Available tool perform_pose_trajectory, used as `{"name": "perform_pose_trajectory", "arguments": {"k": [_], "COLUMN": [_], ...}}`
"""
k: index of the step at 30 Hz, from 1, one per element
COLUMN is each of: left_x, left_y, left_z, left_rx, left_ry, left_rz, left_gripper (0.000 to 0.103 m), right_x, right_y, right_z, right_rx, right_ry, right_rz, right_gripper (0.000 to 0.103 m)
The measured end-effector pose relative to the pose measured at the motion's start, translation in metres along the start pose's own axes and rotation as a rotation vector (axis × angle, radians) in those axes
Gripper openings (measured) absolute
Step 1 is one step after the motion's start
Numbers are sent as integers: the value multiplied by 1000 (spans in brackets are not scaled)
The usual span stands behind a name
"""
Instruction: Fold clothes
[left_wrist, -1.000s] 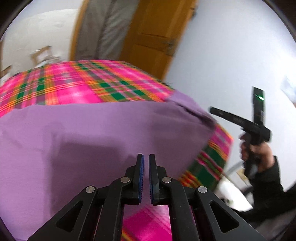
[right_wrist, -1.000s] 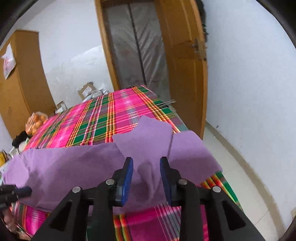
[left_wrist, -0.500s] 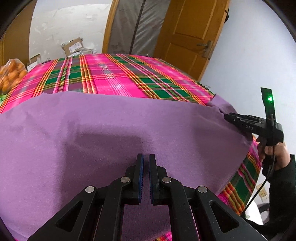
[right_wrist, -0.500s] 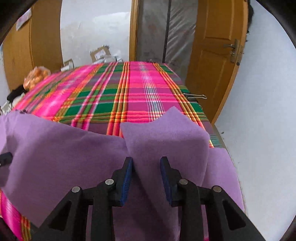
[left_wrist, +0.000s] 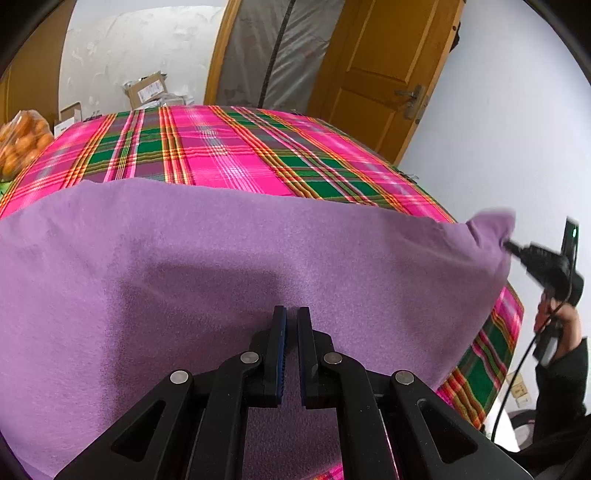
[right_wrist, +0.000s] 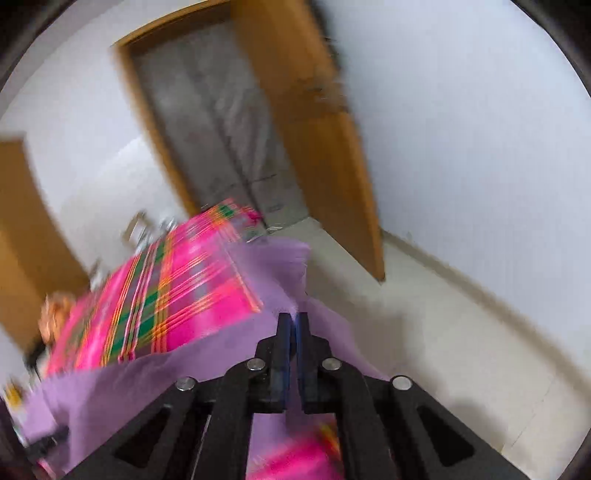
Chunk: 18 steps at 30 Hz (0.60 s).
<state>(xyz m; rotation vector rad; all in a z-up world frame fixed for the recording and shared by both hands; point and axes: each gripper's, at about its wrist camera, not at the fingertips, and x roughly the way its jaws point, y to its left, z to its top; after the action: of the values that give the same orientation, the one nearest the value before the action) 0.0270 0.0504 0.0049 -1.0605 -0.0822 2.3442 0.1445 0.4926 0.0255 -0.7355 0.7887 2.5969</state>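
In the left wrist view the left gripper (left_wrist: 291, 314) points level, jaws clenched on the purple cloth (left_wrist: 221, 266) spread over the plaid-covered desk (left_wrist: 229, 155), while the blurred right wrist view shows the right gripper (right_wrist: 293, 321) tilted, pinching the cloth's corner.

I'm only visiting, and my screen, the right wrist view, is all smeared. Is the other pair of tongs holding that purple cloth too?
Observer: Yes. In the left wrist view the left tongs are shut on the purple cloth.
Visitor: How does the cloth lie?
Observer: It is spread wide like a sheet and hides the near part of the plaid table cover.
Visitor: Can you see the tongs from my screen over there?
Observer: Yes. The right tongs pinch the cloth's right corner, and its tip pokes up above them.
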Motion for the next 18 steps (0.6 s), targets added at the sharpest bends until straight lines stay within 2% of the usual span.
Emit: {"name": "perform_pose_trajectory", "arguments": {"k": [6,8,11,18], "left_x": [2,2,3,3], "left_y": [0,0,-1,-1], "left_z": [0,1,1,1], "left_rx": [0,0,1,0], "left_ry": [-1,-2,-2,-4], "left_rz": [1,2,3,5], "left_gripper": [5,5,5,5], "right_x": [11,16,23,44], "right_y": [-53,-58,-66,-94], "right_z": [-15,-13,-9,-3], "right_rx": [245,281,335,479], "right_ry": [79,84,90,139], "right_rz": [104,127,161,175], "right_gripper": [7,17,23,23]}}
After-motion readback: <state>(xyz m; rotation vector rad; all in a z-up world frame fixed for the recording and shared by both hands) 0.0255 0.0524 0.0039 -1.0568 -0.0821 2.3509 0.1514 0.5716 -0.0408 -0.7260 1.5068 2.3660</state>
